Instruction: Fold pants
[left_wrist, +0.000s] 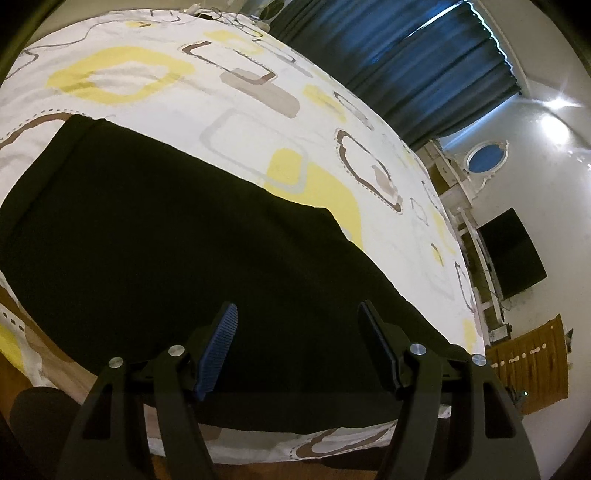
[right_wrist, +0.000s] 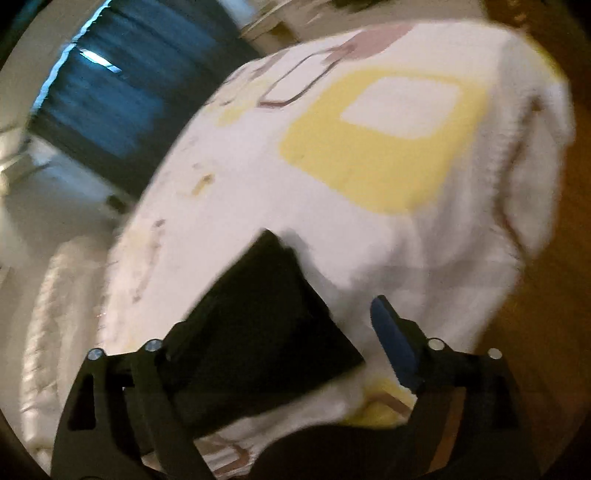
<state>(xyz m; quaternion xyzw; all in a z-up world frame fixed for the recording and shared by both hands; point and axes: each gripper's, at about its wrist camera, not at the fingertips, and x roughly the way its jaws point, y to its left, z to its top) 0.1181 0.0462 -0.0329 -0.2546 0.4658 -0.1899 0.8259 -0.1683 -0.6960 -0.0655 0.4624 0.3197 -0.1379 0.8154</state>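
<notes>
One pair of black pants (left_wrist: 166, 240) to deal with, lying spread flat on the patterned bedsheet (left_wrist: 258, 92), near the edge of the bed closest to the cameras. Looking smooth across the big dark panel in the left wrist view, with one straight hem running off to the upper left. Only catching a corner of the pants (right_wrist: 258, 314) in the right wrist view, and pretty smeared with blur at that.

Hovering over the near edge of the cloth with the left gripper (left_wrist: 297, 306), fingers apart, nothing pinched, both blue pads clear of the fabric. Same story for the right gripper (right_wrist: 277, 314): fingers spread wide, that corner sitting in the gap, the pad on the right clearly off the cloth. Can't tell about the other finger, too dark and blurry against the black.

Probably setting up for grabbing two points along one edge to carry a fold over. Worth getting right:
- pinching both layers, right at the edge, not the bedsheet (right_wrist: 369, 221) underneath
- matching the two grips on the same edge, so the fold isn't coming out skewed
- lifting just enough to clear, keeping the cloth taut between grips
- watching the near side, being so close to the drop onto the floor (right_wrist: 535, 332)
</notes>
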